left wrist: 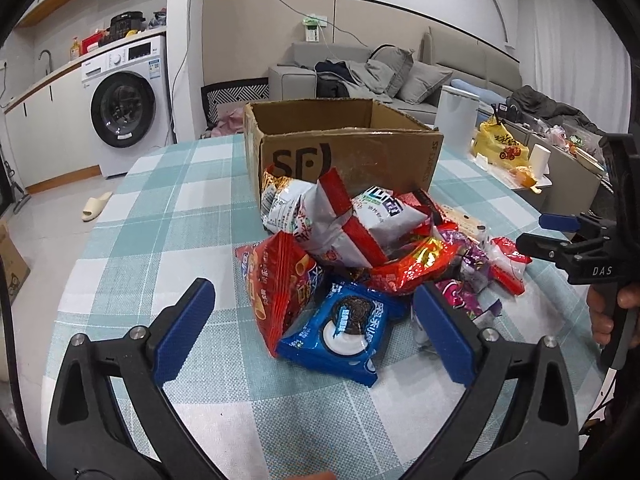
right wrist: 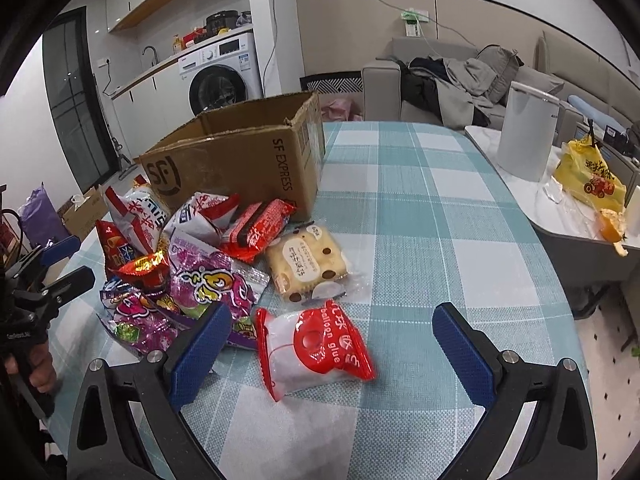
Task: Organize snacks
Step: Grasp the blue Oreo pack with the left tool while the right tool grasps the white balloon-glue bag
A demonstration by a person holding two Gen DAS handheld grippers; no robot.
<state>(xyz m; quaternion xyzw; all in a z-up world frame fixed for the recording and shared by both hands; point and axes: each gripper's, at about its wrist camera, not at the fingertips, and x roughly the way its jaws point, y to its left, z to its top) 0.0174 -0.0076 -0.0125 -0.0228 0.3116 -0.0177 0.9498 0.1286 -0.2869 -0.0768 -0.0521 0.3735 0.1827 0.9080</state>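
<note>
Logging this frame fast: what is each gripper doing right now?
Left gripper: open, holding nothing, above the blue cookie pack.
Right gripper: open, holding nothing, around the red-and-white packet without touching it.

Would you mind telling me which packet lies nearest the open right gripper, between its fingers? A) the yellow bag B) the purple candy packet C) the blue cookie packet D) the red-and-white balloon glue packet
D: in the right wrist view the balloon glue packet lies alone on the tablecloth just ahead of the right gripper, whose fingers stand wide apart and hold nothing.
</note>
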